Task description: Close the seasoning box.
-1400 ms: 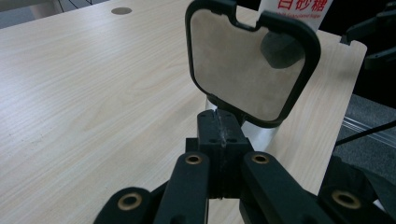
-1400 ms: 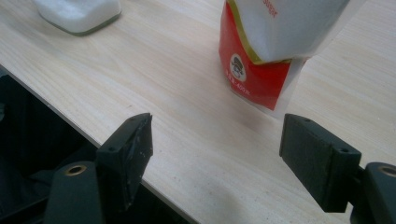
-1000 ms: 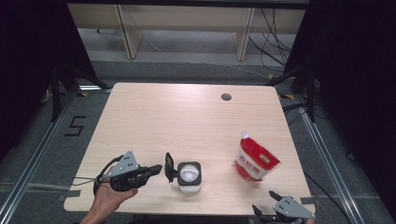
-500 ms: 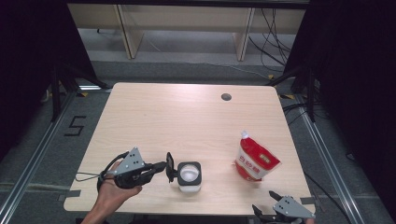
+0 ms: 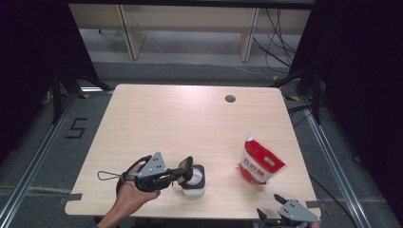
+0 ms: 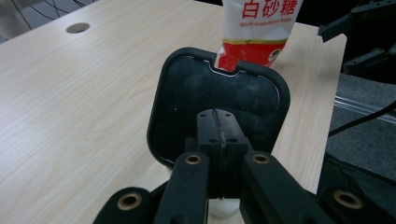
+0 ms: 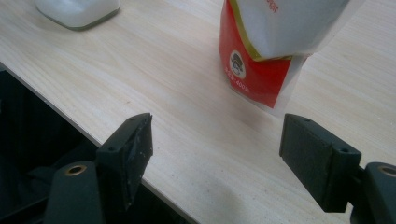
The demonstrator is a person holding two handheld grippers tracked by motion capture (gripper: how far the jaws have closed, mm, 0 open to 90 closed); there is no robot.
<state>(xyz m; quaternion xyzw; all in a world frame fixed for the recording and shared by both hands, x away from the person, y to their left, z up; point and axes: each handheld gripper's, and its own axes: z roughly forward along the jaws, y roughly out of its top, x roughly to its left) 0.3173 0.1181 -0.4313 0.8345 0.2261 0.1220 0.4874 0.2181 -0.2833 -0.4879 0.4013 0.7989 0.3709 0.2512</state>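
Observation:
A white tub stands near the table's front edge, its black hinged lid raised on its left side. My left gripper is shut with nothing between its jaws, and its tips lie against the lid. In the left gripper view the closed tips press on the lid's dark face, with the tub just below. A red and white sugar pouch stands to the right. My right gripper is open at the front right edge, its jaws spread before the pouch.
The pale wooden table has a round cable hole at its far side. A wire loop trails left of the left hand. Dark floor and metal rails flank the table, with shelving behind.
My left gripper has moved right to the tub, and the raised lid has tipped right, over the tub. The right gripper and the pouch have not moved.

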